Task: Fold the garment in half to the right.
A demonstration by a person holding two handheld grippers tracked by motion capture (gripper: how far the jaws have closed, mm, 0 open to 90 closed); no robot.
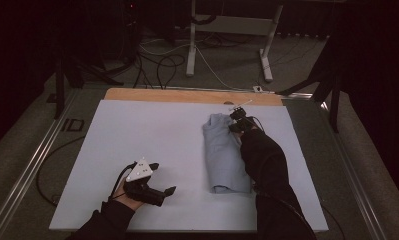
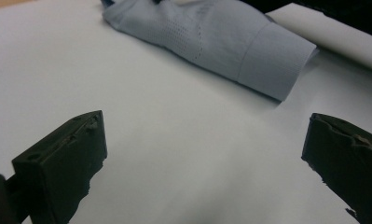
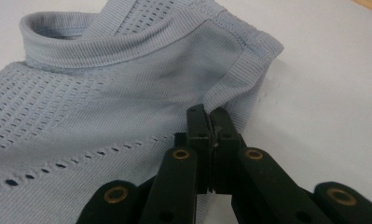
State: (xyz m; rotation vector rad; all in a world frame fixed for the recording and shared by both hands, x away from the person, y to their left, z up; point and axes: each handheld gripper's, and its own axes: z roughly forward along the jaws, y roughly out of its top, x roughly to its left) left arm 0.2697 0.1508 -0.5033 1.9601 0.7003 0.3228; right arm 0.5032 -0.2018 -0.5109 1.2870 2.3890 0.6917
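Bench: flat, matte, pale sheet over a wooden top; smooth, little grip for cloth.

Shirt: light blue knit, folded into a long narrow bundle, lying on the bench ahead of and beside the right fingers. Ribbed collar and ribbed sleeve hem; body has rows of small eyelet holes. Soft, limp, layered.

Right gripper: black fingers pressed together at the shirt's far end, tips at a ribbed edge near the collar. Pinching a thin fold of that edge, as far as I can judge; the bite looks very shallow.

Left gripper: fingers spread wide, nothing between them, resting low over bare bench, shirt well apart ahead of them.

Risks, as judged:
- Shallow bite on ribbing could slip off under any pull.
- Lifting from one end alone could let the folded layers slide open.
- A drag on the smooth sheet could skew the whole bundle.
- Eyelet knit may snag on finger tips.
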